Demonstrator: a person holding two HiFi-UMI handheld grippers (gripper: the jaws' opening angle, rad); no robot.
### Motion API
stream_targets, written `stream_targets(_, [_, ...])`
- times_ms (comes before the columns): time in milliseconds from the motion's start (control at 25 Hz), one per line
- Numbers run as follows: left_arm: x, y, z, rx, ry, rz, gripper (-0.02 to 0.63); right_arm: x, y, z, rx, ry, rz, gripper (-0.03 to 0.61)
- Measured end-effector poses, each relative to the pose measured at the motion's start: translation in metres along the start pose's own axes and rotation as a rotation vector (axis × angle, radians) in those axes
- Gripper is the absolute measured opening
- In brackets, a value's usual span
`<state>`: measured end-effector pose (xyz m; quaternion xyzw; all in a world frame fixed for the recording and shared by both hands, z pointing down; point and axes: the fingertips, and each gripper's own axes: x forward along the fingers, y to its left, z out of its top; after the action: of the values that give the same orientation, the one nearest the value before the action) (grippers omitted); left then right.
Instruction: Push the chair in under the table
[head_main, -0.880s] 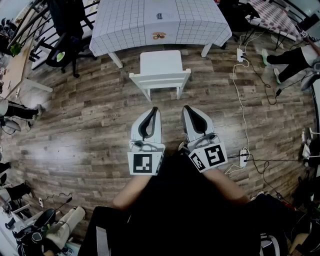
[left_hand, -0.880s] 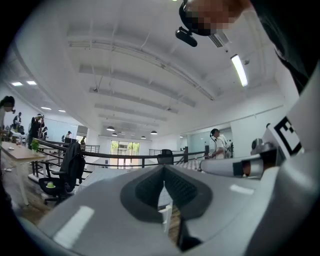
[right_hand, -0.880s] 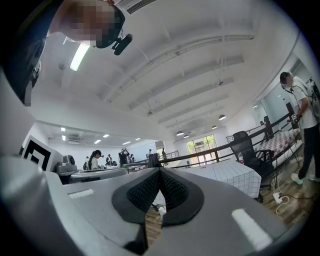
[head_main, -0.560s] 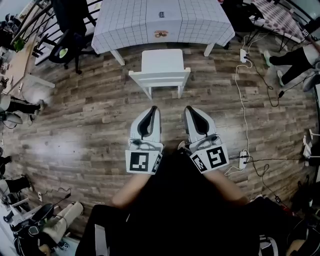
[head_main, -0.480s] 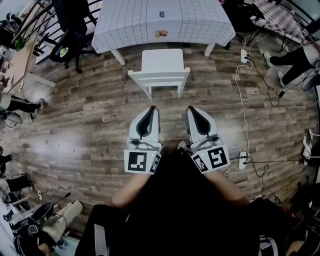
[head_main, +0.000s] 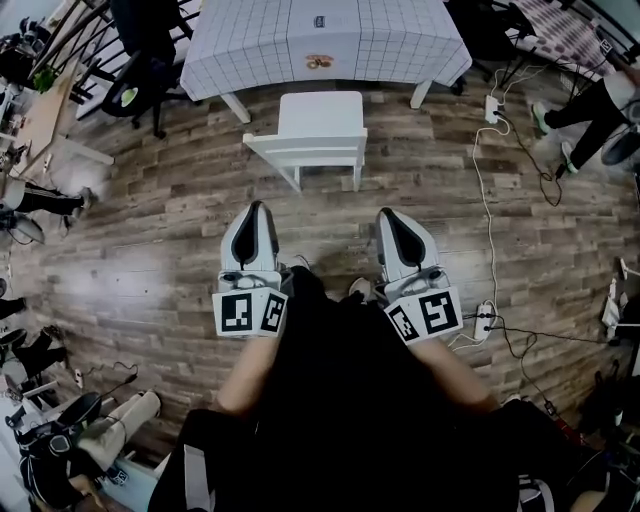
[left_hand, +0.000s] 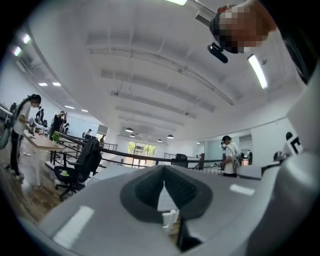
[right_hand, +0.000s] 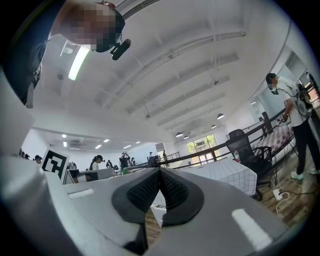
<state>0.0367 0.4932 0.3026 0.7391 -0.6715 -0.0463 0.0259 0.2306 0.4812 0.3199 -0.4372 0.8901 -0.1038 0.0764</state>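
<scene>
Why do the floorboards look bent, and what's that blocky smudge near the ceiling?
Head view: the wide-angle lens bows the wooden floor toward the edges. Left gripper view and right gripper view: same curving, black corners, a ceiling light glaring; the blocky patch was added afterwards to hide a face.

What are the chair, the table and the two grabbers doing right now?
white chair, upright on the floor, pulled out in front of the table.
table, standing, covered by a checked cloth.
left gripper, shut, empty, short of the chair.
right gripper, shut, empty, short of the chair.
</scene>
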Motion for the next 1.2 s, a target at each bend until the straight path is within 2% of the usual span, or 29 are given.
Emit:
stream_targets(160, [0.004, -0.018, -0.014, -0.011, 0.020, -0.016, 0.008, -0.013, -0.016, -0.001, -0.023, 0.007, -0.031, -0.005])
stream_targets(440, [0.037, -0.028, -0.024, 0.002, 0.032, -0.104, 0.008, 0.015, -0.034, -0.011, -0.022, 0.027, -0.067, -0.005])
stream_targets(640, [0.047, 0.002, -0.026, -0.008, 0.038, -0.117, 0.008, 0.047, -0.012, -0.017, -0.043, 0.044, -0.048, -0.005])
stream_targets(800, [0.101, 0.036, -0.039, -0.028, 0.073, -0.115, 0.008, 0.108, -0.028, -0.027, -0.051, 0.092, -0.026, -0.003])
stream_targets(1000, [0.141, 0.076, -0.066, -0.048, 0.128, -0.142, 0.008, 0.164, -0.036, -0.051, -0.049, 0.166, -0.041, -0.003])
stream_targets(1200, [0.181, 0.112, -0.088, -0.098, 0.173, -0.176, 0.008, 0.226, -0.039, -0.070, -0.004, 0.263, -0.031, -0.003])
